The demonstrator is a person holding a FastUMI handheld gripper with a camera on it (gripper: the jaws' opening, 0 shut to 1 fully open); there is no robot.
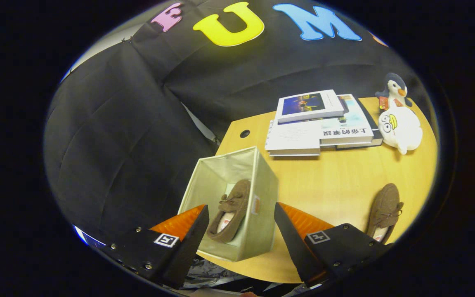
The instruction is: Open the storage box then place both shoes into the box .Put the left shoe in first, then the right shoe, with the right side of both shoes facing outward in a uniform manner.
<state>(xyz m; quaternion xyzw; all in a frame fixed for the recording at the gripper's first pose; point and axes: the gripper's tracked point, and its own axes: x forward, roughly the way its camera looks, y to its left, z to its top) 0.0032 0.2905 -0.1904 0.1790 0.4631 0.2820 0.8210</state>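
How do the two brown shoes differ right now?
The boxed shoe sits inside the open box, between the spread fingers of the gripper. The other shoe lies on the bare table, beyond the right finger. Both are brown moccasins with a bow.

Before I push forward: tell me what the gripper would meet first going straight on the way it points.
Probably the brown shoe inside the open storage box: it lies between the open fingers of the gripper, just ahead. Depth is unclear, so the box's near wall could come first.

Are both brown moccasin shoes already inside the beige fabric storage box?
No, one brown moccasin shoe lies in the beige fabric storage box; the other shoe rests on the wooden table, with the gripper open.
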